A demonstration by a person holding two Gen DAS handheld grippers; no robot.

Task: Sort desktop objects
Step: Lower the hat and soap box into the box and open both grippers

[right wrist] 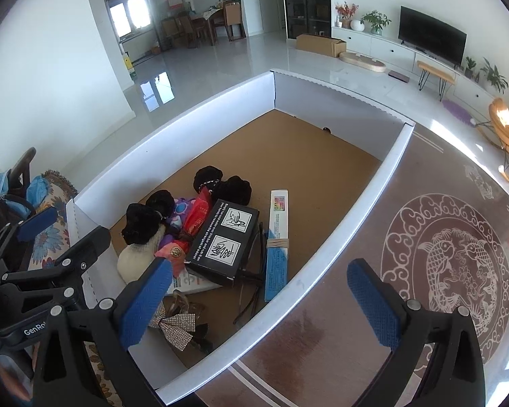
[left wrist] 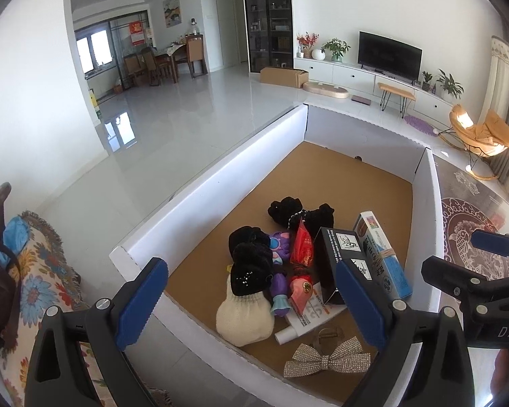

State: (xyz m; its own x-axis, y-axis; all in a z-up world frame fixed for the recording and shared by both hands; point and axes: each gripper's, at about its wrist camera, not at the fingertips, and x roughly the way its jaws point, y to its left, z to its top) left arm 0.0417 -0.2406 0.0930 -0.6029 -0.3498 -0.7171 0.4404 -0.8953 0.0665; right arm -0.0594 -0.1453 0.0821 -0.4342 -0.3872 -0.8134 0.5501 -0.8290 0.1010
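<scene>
A white box with a brown floor holds a pile of objects at its near end. In it lie a black carton, a blue and white packet, a cream pouch with a black top, black velvet scrunchies, red sachets, a purple toy, a white tube and a rhinestone bow. My left gripper is open and empty above the pile. My right gripper is open and empty over the box's right wall.
The box stands on a dark tabletop with a white fish pattern. A chair with a floral cover stands at the left. The living room floor, a television unit and a cardboard carton lie beyond.
</scene>
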